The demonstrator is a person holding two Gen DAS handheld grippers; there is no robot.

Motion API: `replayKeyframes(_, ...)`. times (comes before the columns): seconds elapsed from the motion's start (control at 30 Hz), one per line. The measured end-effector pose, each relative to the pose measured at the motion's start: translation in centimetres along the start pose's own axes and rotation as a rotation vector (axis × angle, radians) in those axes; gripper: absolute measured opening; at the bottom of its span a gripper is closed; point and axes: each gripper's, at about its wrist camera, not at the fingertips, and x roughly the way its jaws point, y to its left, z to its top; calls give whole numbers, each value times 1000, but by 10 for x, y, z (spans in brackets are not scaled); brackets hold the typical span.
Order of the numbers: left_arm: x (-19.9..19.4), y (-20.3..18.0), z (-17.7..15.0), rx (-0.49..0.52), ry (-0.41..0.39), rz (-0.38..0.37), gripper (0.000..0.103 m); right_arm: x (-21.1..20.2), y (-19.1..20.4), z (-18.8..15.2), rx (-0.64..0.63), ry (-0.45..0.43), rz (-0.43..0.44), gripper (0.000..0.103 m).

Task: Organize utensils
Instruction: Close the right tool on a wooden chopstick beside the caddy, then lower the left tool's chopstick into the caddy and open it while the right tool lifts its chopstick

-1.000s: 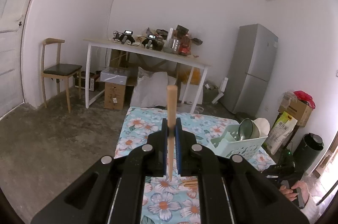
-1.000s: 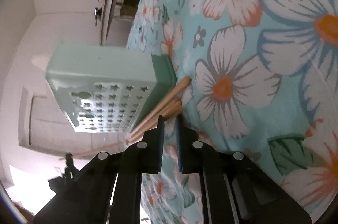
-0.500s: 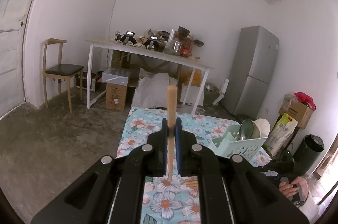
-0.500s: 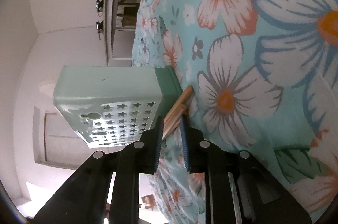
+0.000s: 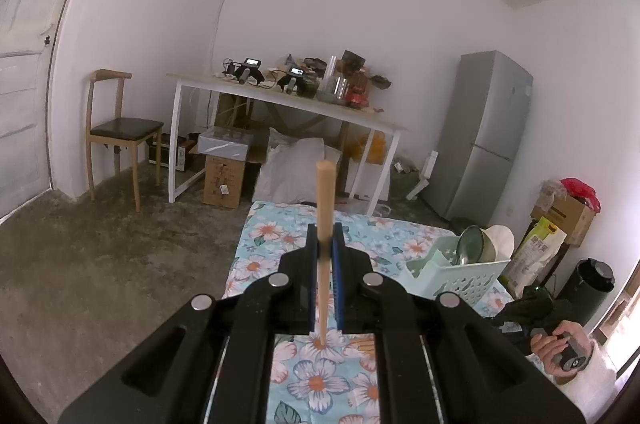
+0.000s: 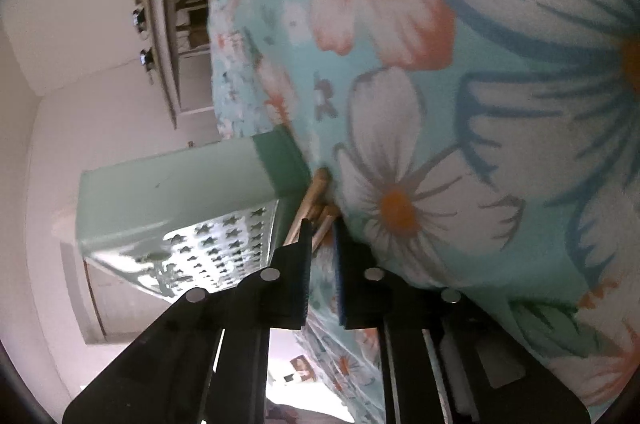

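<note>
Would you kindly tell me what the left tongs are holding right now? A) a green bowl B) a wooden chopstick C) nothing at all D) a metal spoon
B: in the left wrist view the left tongs are clamped on a wooden chopstick standing upright between them.

Ahead of the left gripper (image 5: pixel 324 244) the flowered cloth (image 5: pixel 276 236) lies bare to its far edge — open passage. To its right a pale green basket (image 5: pixel 452 276) blocks the way. The right gripper (image 6: pixel 322 230) is hemmed in — the basket's wall (image 6: pixel 172 192) on one side, wooden sticks (image 6: pixel 316 200) at its tips, cloth on the other.
</note>
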Motion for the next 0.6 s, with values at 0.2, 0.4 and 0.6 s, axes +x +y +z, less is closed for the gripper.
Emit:
replayKeyframes(0.2, 0, -1, 1, -1, 2, 2, 6, -7, 4, -9, -51, -49, -15, 7)
replayKeyframes(0.4, -6, -7, 3, 18, -13, -13, 6, -29, 4, -25, -120, -95, -21, 8)
replayKeyframes(0.6, -18, -18, 13, 32, -59, -73, 6, -78, 31, -49, -290, -225, -24, 6)
